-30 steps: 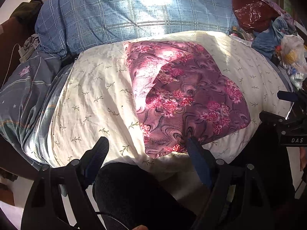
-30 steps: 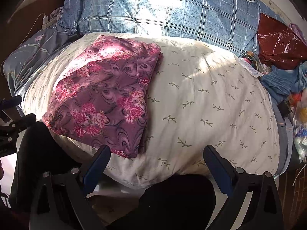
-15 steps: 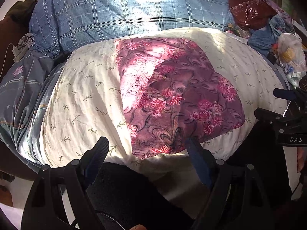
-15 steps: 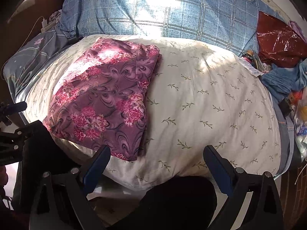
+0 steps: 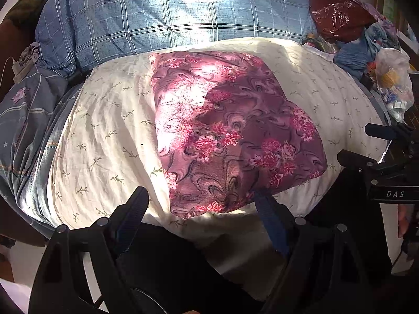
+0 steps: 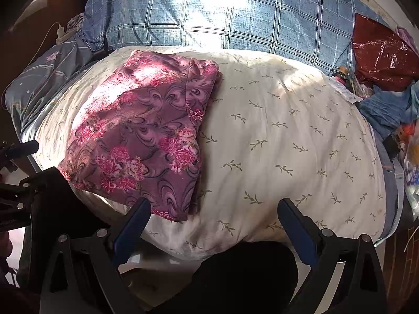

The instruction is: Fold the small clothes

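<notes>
Purple floral garment [image 5: 230,133] lies folded on the cream leaf-print pillow [image 5: 104,136], left wrist view, its near edge at the pillow's front rim. Left gripper [image 5: 201,206] hovers low at that rim, fingers spread wide, empty; right finger [image 5: 269,217] overlaps the garment's near corner, contact cannot be told. Right gripper [image 5: 377,157] sits at the frame's right edge, beside the pillow. Blue plaid pillow [image 5: 183,18] behind; dark red plastic bag [image 5: 337,15] and white plastic bag [image 5: 392,81] far right. Right wrist view: garment [image 6: 141,136] on the pillow's [image 6: 288,144] left half. Right gripper [image 6: 213,225] held at the front edge, fingers wide apart, empty, left finger [image 6: 133,227] just under the garment's near corner. Left gripper [image 6: 18,183] at left edge. Blue plaid pillow [image 6: 235,13] behind, red bag [image 6: 382,52] right
</notes>
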Demonstrator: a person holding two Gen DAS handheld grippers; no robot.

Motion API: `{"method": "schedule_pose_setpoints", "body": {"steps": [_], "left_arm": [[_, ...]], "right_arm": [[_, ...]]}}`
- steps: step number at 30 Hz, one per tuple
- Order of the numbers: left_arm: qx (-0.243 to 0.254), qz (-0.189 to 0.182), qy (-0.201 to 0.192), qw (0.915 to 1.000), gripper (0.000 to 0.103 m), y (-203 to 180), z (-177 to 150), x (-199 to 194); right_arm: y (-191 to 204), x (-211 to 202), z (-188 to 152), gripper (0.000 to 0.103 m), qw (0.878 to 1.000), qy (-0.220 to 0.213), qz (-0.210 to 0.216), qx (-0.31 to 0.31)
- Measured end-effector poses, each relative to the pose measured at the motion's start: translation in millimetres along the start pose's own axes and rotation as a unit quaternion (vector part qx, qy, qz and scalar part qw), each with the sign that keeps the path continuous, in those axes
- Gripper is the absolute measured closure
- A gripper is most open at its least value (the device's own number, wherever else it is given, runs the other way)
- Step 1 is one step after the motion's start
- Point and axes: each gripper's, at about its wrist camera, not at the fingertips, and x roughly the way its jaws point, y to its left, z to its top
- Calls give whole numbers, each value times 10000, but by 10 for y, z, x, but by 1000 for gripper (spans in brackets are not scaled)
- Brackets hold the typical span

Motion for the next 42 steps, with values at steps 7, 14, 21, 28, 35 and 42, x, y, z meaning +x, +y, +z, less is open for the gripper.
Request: {"method": "schedule_pose_setpoints", "body": {"steps": [7, 14, 21, 28, 35, 42], "left_arm": [[71, 7, 28, 10000, 20, -50, 5, 28], [112, -3, 77, 9999, 20, -68, 1, 55], [179, 21, 85, 9998, 20, -81, -3, 40], [179, 51, 21, 9998, 20, -32, -51, -5], [52, -38, -29, 10000, 20, 56, -86, -2], [108, -147, -189, 9997, 20, 28, -59, -76]], "right_arm": [[-13, 16, 4, 5, 10000, 9, 11, 13], [-40, 25, -10, 5, 10000, 24, 13, 56], [-62, 52, -23, 5, 9999, 43, 77, 115], [8, 3, -9, 5, 10000, -30, 76, -8], [44, -12, -17, 5, 9999, -29, 51, -90], [33, -48, -14, 5, 10000, -70, -2, -71]]}}
